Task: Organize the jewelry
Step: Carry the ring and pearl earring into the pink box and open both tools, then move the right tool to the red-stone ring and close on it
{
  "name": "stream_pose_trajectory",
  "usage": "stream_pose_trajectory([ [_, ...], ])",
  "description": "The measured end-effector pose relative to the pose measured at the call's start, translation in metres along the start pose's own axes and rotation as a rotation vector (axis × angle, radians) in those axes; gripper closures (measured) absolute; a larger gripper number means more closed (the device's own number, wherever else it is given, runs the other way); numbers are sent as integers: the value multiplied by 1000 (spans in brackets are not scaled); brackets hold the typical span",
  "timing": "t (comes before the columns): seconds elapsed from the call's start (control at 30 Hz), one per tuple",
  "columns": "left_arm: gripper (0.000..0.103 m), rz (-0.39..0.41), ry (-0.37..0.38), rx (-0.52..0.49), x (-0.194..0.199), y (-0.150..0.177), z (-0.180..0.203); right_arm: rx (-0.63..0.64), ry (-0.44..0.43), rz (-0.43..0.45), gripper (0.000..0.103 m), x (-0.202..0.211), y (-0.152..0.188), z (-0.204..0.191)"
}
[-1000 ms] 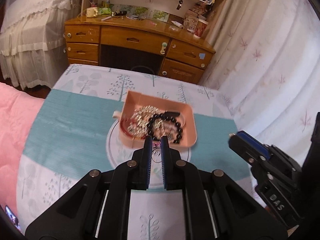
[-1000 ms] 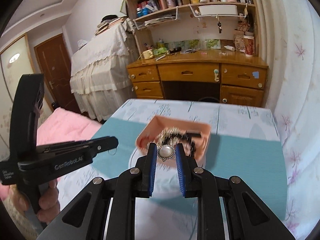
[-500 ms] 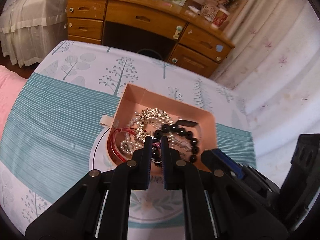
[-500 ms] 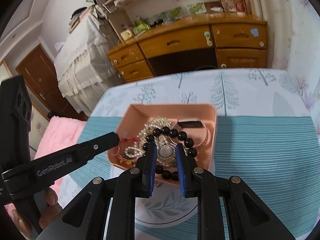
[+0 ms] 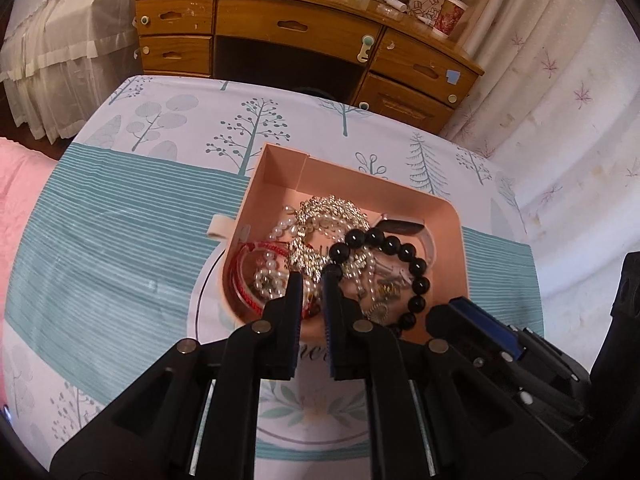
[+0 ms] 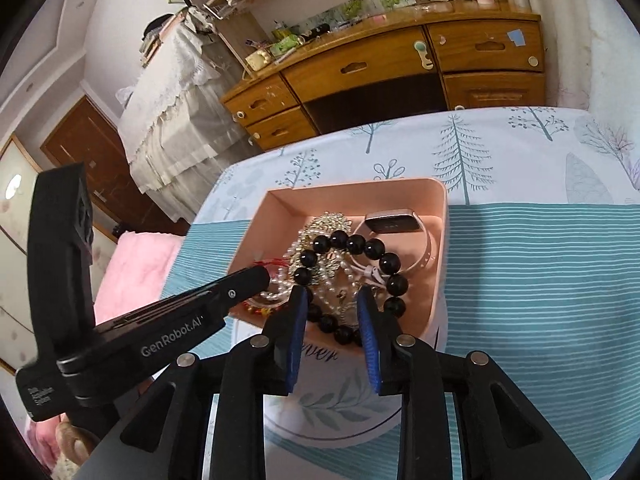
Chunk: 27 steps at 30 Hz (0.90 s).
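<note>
— Left wrist view first: what sits nearest?
— The left gripper [image 5: 311, 280], fingers drawn together with only a slim gap, tips over the near rim of the pink tray [image 5: 456, 248]. Whether they pinch any strand I cannot tell.
— And the right wrist view?
— The right gripper [image 6: 331, 295] hangs over the same near edge; its jaws are opening, with pearl strands [image 6: 334, 280] and black beads lying below the gap, nothing pressed by the pads.
— What is in the tray?
— A black bead bracelet [image 5: 400, 248], a red cord bracelet [image 5: 244, 264], white pearls, and a gold chain cluster [image 5: 328, 212]; toward the far right corner, a smartwatch [image 6: 390, 224] with a pale strap.
— Where is the tray?
— Mid-table on the tree-print tablecloth [image 5: 120, 248]. Beyond the far edge stands a wooden desk [image 5: 296, 28].
</note>
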<state>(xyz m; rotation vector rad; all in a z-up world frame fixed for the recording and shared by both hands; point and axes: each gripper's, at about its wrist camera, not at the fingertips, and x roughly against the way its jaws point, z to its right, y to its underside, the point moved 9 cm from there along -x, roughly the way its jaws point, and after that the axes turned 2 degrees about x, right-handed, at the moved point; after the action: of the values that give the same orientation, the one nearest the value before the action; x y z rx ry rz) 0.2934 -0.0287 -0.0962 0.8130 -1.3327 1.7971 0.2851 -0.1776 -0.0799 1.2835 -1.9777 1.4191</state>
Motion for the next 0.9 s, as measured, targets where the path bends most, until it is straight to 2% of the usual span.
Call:
stream_pose_trajectory([
  [0.37, 96, 102, -62, -77, 65, 35, 13, 36, 16, 37, 69, 62, 36, -5],
  [0.57, 95, 153, -20, -108, 99, 57, 26, 76, 51, 67, 68, 99, 60, 1],
  [0.63, 91, 166, -12, -117, 108, 63, 29, 93, 69, 77, 68, 110, 68, 1],
  [0.67, 87, 170, -11, -121, 112, 67, 30, 103, 80, 85, 68, 116, 73, 2],
  [0.8, 83, 169, -10, -140, 122, 85, 35, 138, 108, 108, 68, 135, 92, 2],
  [0.9, 83, 118, -26, -141, 120, 102, 32, 154, 124, 117, 68, 143, 107, 3],
])
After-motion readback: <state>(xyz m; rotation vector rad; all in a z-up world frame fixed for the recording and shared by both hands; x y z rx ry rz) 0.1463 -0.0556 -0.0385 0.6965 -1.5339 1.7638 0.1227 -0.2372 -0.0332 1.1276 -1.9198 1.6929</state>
